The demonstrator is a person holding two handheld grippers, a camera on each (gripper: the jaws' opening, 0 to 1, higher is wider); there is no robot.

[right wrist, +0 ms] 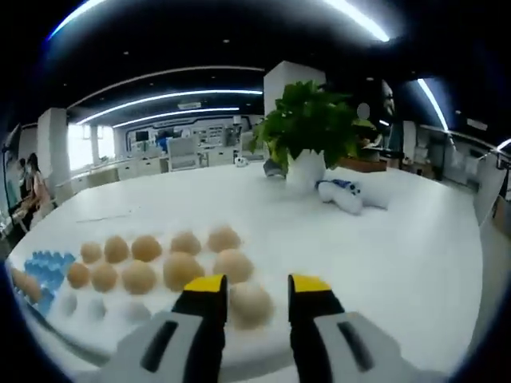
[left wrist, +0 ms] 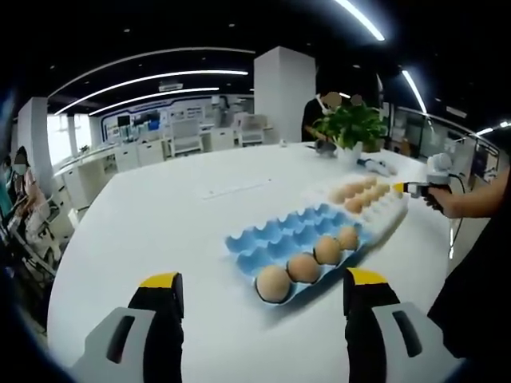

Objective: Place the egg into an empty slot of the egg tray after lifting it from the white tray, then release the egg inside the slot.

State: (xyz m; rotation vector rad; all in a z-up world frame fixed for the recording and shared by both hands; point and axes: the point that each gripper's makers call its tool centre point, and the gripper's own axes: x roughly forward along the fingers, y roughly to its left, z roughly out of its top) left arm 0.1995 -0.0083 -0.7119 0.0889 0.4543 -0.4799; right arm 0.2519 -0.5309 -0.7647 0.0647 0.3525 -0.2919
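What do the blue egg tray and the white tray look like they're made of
Blue tray: probably moulded plastic, though pulp can't be ruled out; its colour is even and its cups have crisp ridges. White tray: likely thin plastic or foam, smooth and matte. Eggs: matte tan shells; whether they are real can't be told.

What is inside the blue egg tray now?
Four brown eggs sit in the near row of the blue egg tray; its other slots look empty. The slot floors under the eggs are covered.
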